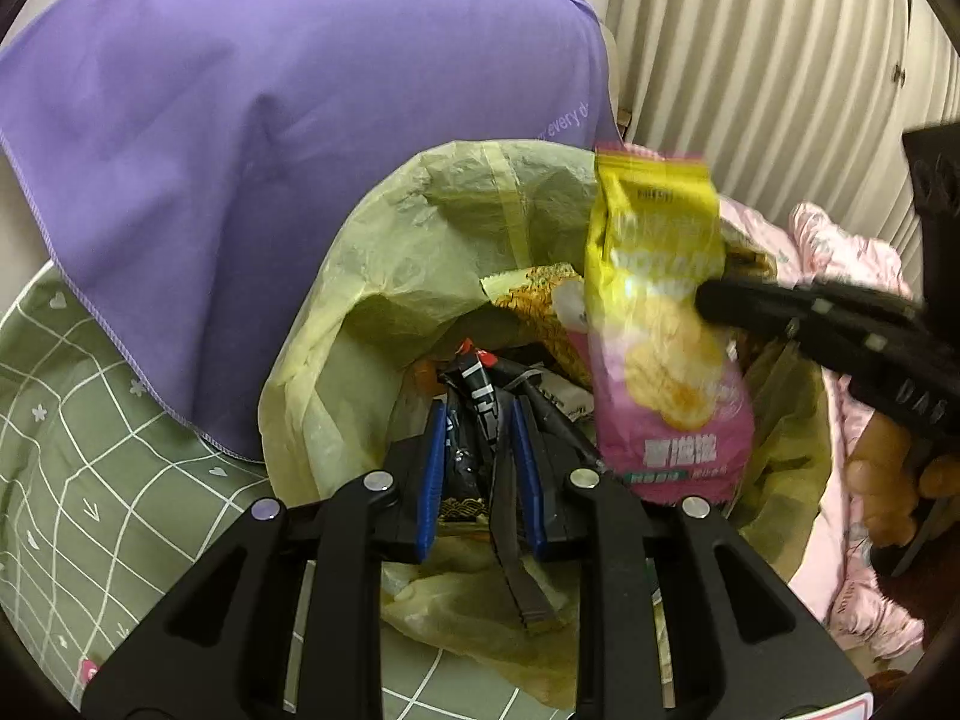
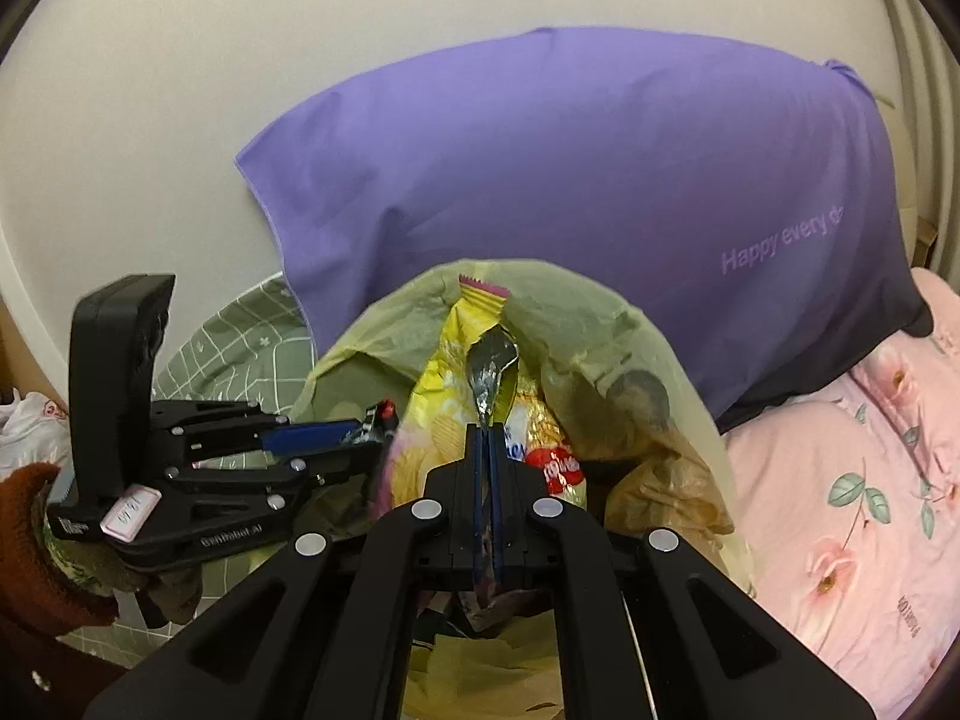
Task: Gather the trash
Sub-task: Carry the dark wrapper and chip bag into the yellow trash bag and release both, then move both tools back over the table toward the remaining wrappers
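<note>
A yellow-green trash bag (image 1: 384,276) stands open on the bed, with wrappers inside; it also shows in the right wrist view (image 2: 600,324). My left gripper (image 1: 480,420) is shut on a black snack wrapper (image 1: 474,396) over the bag's mouth; it appears from the side in the right wrist view (image 2: 360,426). My right gripper (image 2: 487,432) is shut on a yellow and pink chip bag (image 2: 456,384) and holds it upright above the trash bag. In the left wrist view the chip bag (image 1: 660,324) hangs from the right gripper's fingers (image 1: 750,300).
A purple pillow (image 2: 570,168) leans on the wall behind the bag. A green checked sheet (image 1: 90,420) lies to the left, and a pink floral quilt (image 2: 852,480) to the right. Pleated curtains (image 1: 780,60) hang at the back right.
</note>
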Tool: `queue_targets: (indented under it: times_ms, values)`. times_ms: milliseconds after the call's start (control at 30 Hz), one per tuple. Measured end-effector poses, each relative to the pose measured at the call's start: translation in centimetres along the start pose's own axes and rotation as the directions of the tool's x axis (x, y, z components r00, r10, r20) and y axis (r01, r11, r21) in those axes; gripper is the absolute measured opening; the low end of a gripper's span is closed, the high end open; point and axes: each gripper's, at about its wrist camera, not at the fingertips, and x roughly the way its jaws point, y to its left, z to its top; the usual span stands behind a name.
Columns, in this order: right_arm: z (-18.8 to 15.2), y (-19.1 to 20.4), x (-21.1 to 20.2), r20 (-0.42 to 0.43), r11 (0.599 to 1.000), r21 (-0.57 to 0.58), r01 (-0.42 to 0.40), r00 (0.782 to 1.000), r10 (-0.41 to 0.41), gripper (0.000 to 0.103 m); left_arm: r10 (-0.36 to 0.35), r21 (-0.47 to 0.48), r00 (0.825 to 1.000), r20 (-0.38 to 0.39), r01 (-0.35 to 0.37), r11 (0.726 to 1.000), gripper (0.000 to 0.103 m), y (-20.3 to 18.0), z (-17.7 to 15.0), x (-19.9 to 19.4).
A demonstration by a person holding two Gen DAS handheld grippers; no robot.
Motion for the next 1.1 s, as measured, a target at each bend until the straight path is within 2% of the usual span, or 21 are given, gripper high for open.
queue_targets:
  times_ms: [267, 367, 533, 567, 633, 667, 733, 933, 1100]
  values:
    - [-0.1, 0.2, 0.8, -0.021, 1.000, -0.002, 0.001, 1.000, -0.001, 0.004, -0.041, -0.009, 0.999, 0.028, 0.041, 0.999, 0.021, 1.1, 0.0, -1.0]
    - [0.0, 0.2, 0.5, -0.004, 1.000, 0.008, 0.004, 1.000, -0.004, 0.005, -0.053, -0.013, 0.998, 0.044, 0.054, 0.998, 0.031, 1.2, -0.3, -1.4]
    - [0.2, 1.0, -0.3, 0.019, 0.999, -0.016, 0.050, 0.999, -0.049, 0.006, -0.056, -0.018, 0.996, 0.068, 0.057, 0.998, 0.039, 1.1, -0.9, -2.9]
    - [0.1, 1.1, -0.5, 0.028, 0.997, -0.021, 0.068, 0.997, -0.067, 0.008, -0.054, -0.023, 0.996, 0.077, 0.056, 0.998, 0.043, 1.4, -1.1, -3.6]
    - [0.1, 1.4, -0.8, 0.040, 0.995, -0.028, 0.098, 0.994, -0.097, 0.018, -0.038, -0.026, 0.995, 0.097, 0.041, 0.999, 0.049, 1.4, -1.4, -4.7]
    - [0.1, 1.5, -1.0, 0.044, 0.995, -0.025, 0.100, 0.994, -0.098, 0.027, -0.028, -0.027, 0.994, 0.103, 0.031, 0.999, 0.051, 1.4, -1.5, -5.1]
    - [0.2, 1.7, -1.5, 0.057, 0.995, -0.016, 0.098, 0.994, -0.097, 0.029, -0.017, -0.037, 0.993, 0.117, 0.021, 0.999, 0.052, 1.5, -1.8, -6.1]
    - [0.3, 3.3, -3.1, 0.094, 0.992, -0.021, 0.122, 0.988, -0.120, 0.029, -0.001, -0.152, 0.983, 0.185, 0.029, 0.988, 0.054, 4.3, -3.4, -10.2]
    - [0.2, 5.8, -4.1, 0.113, 0.994, -0.052, 0.097, 0.989, -0.090, 0.029, 0.064, -0.266, 0.972, 0.224, -0.002, 0.964, 0.057, 8.4, -6.6, -13.8]
